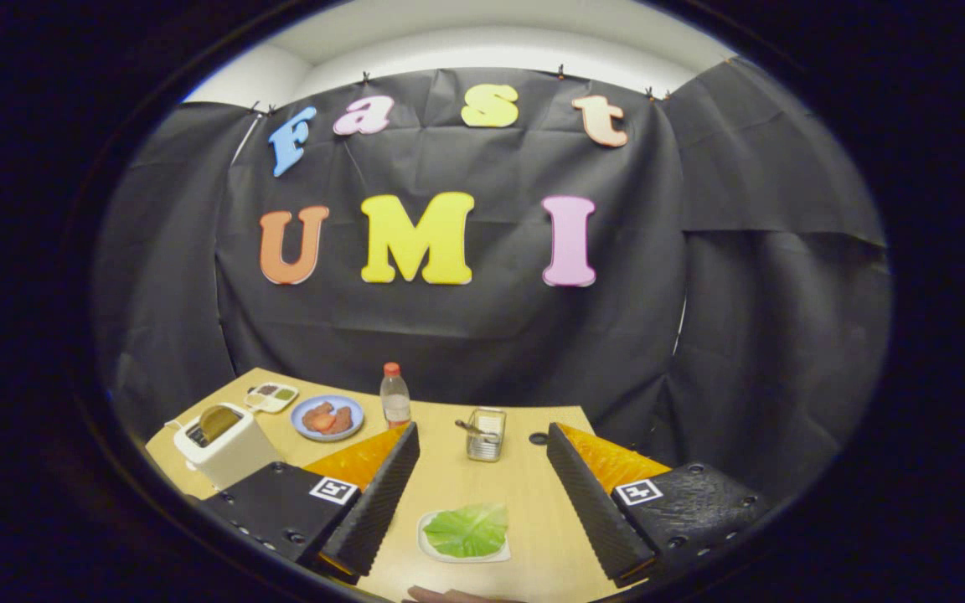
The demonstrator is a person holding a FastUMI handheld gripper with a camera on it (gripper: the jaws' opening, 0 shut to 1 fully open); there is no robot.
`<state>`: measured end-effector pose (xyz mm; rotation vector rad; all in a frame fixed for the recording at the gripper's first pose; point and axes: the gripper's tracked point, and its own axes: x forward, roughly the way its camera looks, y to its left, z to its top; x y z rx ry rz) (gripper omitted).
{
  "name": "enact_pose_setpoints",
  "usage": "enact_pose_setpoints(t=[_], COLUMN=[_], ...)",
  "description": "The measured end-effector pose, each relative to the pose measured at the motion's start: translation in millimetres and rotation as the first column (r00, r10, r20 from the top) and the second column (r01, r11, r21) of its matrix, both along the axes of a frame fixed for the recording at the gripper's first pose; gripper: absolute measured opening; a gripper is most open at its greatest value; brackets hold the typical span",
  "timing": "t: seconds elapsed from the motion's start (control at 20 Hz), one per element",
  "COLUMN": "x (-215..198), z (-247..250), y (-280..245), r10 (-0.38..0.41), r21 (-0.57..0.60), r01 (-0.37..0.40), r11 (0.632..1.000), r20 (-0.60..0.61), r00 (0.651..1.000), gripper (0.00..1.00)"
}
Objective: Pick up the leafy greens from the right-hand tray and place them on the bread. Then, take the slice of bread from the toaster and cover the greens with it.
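Observation:
The leafy greens (467,531) lie on a small white tray (432,548) on the wooden table, between my two fingers and low in the gap. My gripper (482,448) is open, its black ribbed fingers (382,494) spread wide above the table with nothing held. To the left, beyond the left finger, stands a white toaster (227,444) with a brown bread slice (218,421) sticking out of its slot. A blue plate (301,427) behind the toaster carries reddish-brown food (327,417); I cannot tell whether bread lies under it.
A clear bottle with a red cap (395,397) stands at the table's far edge. A glass jar with a utensil (485,434) sits ahead between the fingers. A small white dish with condiments (272,396) lies far left. A fingertip of a hand (449,595) shows near the table's front edge.

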<state>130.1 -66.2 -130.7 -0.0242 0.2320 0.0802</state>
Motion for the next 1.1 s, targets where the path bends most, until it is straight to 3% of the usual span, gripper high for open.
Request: enact_pose_setpoints(t=[0.3,0.7,0.95,1.1], x=[47,101,109,109], z=[-119,-251,-284,-294], y=[-11,-22,-7,-9], r10=[0.011,0.002,0.040,0.010], r21=[0.017,0.054,0.046,0.017], r01=[-0.008,0.030,-0.015,0.002], r11=[1.000,0.998,0.999,1.000], r20=[-0.241,-0.517,-0.607,-0.638], r00=[0.970,0.856,0.793,0.770], gripper=[0.95,0.93,0.81,0.66])
